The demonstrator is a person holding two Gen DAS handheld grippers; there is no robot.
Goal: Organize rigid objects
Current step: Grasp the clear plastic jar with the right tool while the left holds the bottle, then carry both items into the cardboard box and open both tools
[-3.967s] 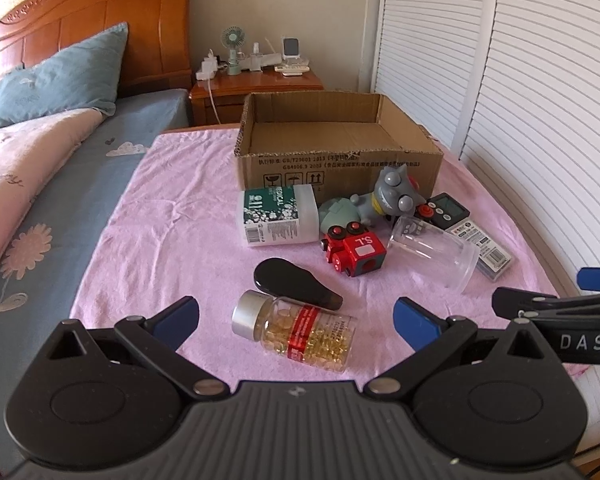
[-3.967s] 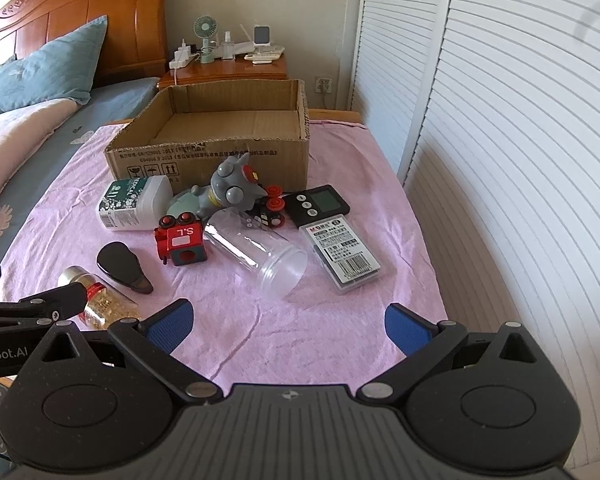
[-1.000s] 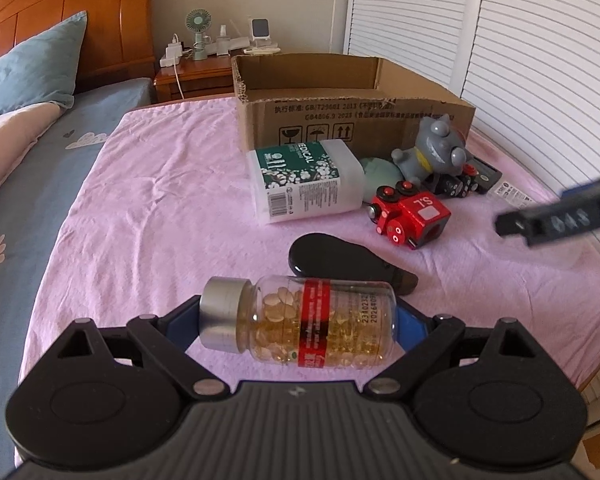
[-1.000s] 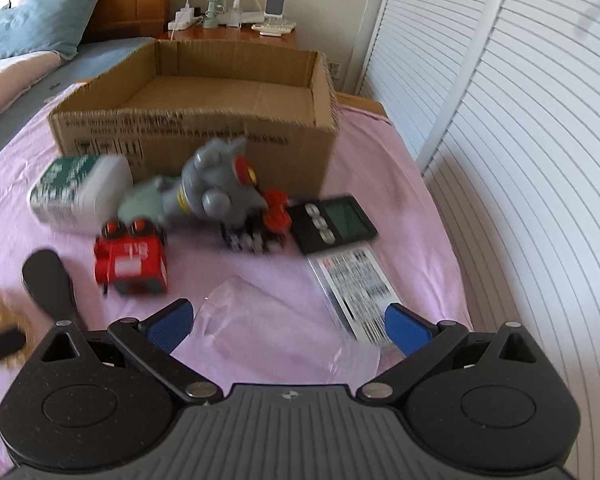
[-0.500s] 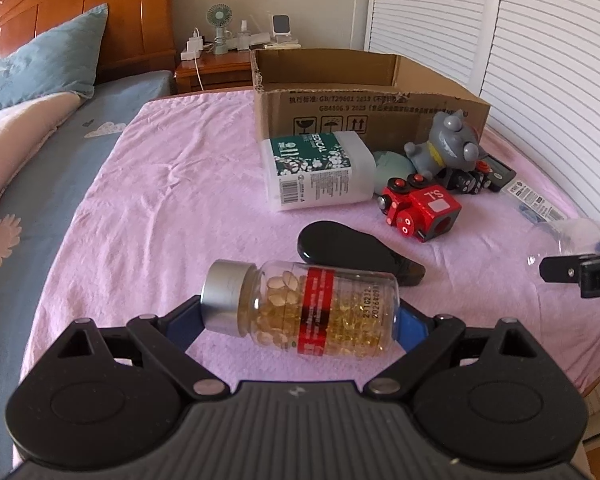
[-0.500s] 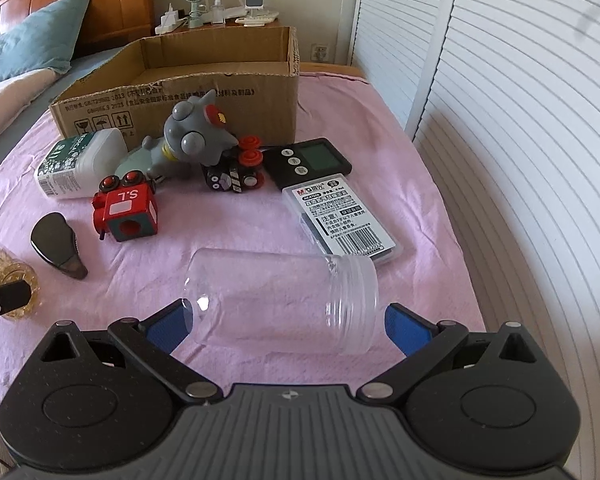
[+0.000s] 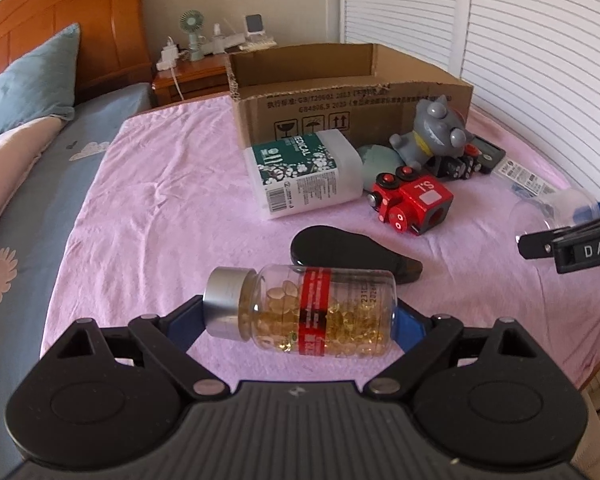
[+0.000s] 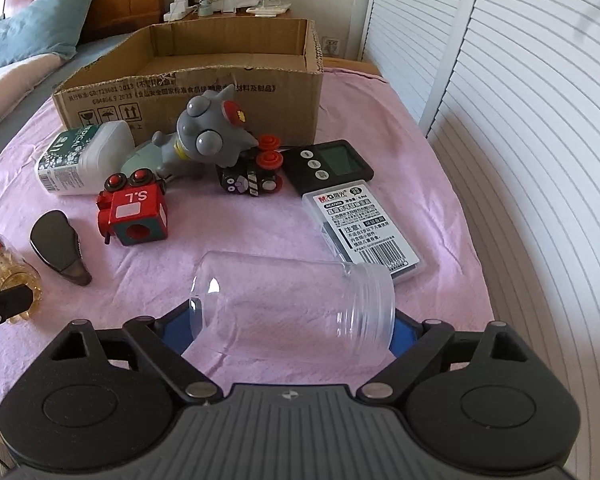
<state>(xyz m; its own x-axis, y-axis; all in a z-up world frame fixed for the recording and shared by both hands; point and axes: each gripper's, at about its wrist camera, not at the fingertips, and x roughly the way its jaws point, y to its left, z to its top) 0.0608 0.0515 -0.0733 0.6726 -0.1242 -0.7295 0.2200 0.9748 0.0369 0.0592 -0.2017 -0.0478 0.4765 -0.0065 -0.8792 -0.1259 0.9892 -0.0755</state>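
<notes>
Left claw: pinches the pill bottle end to end, silver cap to its left, long axis crosswise, apparently lifted just above the pink cloth.
Pill bottle handling: rigid, smooth, fairly weighty with loose capsules; an end-to-end hold may let it swivel.
Right claw: pinches the clear jar by base and mouth, open mouth to the right, axis crosswise.
Clear jar handling: light, slippery, thin-walled; squeeze gently.
Beyond: red toy train, grey figurine.
Farthest: open cardboard box, the probable destination.
</notes>
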